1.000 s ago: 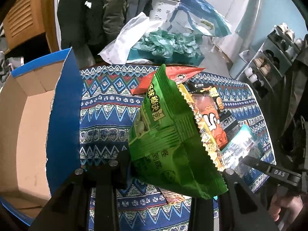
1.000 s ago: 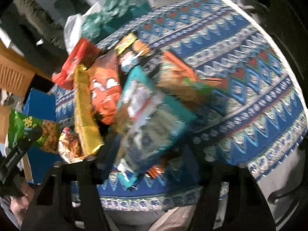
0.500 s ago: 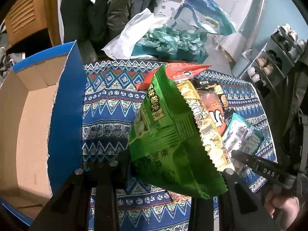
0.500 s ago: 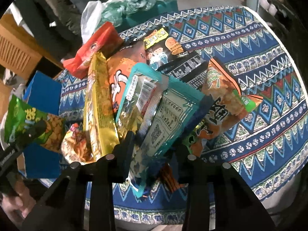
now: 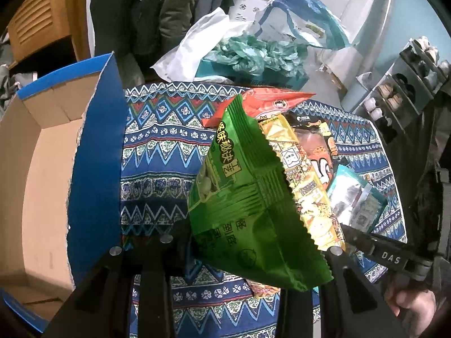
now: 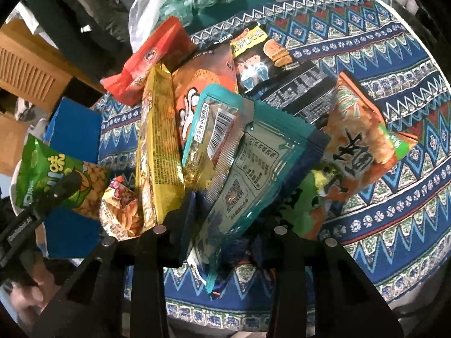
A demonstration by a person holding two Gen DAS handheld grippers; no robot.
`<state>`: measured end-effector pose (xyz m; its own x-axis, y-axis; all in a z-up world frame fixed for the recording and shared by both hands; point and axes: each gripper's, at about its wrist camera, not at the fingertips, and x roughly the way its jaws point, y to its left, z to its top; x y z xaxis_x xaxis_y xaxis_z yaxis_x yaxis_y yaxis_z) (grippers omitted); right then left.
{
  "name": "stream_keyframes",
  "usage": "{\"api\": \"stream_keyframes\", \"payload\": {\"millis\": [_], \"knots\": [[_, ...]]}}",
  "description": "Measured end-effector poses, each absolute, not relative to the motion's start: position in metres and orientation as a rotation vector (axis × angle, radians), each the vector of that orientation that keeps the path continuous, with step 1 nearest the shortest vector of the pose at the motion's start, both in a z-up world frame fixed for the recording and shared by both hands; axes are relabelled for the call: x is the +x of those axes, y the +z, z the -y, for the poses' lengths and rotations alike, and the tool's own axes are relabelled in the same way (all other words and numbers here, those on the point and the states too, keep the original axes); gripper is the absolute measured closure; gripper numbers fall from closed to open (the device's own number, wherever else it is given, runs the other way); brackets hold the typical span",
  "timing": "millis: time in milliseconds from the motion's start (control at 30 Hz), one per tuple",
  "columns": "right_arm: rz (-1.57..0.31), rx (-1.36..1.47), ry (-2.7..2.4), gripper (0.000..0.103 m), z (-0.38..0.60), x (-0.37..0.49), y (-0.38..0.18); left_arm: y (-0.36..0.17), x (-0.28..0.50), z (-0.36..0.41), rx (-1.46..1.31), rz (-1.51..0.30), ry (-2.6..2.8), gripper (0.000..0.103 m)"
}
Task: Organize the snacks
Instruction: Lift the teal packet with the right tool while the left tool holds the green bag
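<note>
Over the patterned blue cloth-covered surface (image 6: 366, 64), the right claw (image 6: 228, 219) has just been closing, and its jaws now pinch the lower end of a teal foil snack packet with a barcode label (image 6: 248, 163). A second ago that packet lay loosely among the pile with the jaws spread wider on either side of it; now it stands up between the two black fingers, so I judge the grasp made and the packet ready to be lifted out of the heap.

Around it the rest of the snacks lie where they were: a long yellow packet (image 6: 157, 152) just to its left, an orange crinkled bag (image 6: 358, 140) to its right, a red bag (image 6: 146, 62) and a black packet (image 6: 296, 90) farther back.

The left claw (image 5: 248, 242) stays pressed together on a glossy green snack bag (image 5: 248, 205), gripping its lower corner and holding it tilted above the surface. That bag hangs just beside an open cardboard box with blue outer walls (image 5: 95, 169), which sits at the left edge of the surface and appears empty where its inside shows. The box is probably where the snacks go; the green bag has not yet reached it.
</note>
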<state>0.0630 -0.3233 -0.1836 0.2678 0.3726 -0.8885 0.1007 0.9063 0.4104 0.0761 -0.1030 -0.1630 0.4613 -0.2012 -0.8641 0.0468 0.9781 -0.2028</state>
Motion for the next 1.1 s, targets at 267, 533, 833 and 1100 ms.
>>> {"api": "stream_keyframes", "payload": {"millis": [267,533,833,1100], "knots": [[-1.168,0.273,0.19,0.088,0.309,0.056,-0.138,-0.154,0.071,0.1,-0.163,-1.065,-0.158,0.068],[-1.1,0.14,0.134,0.088,0.304,0.048,-0.111,-0.134,0.062,0.094,-0.166,-1.032,-0.167,0.068],[-1.021,0.105,0.122,0.088,0.297,0.046,-0.076,-0.107,0.051,0.08,-0.192,-0.99,-0.166,0.068],[-0.963,0.119,0.183,0.088,0.276,0.047,-0.046,-0.083,0.042,0.062,-0.209,-0.951,-0.147,0.068]]}}
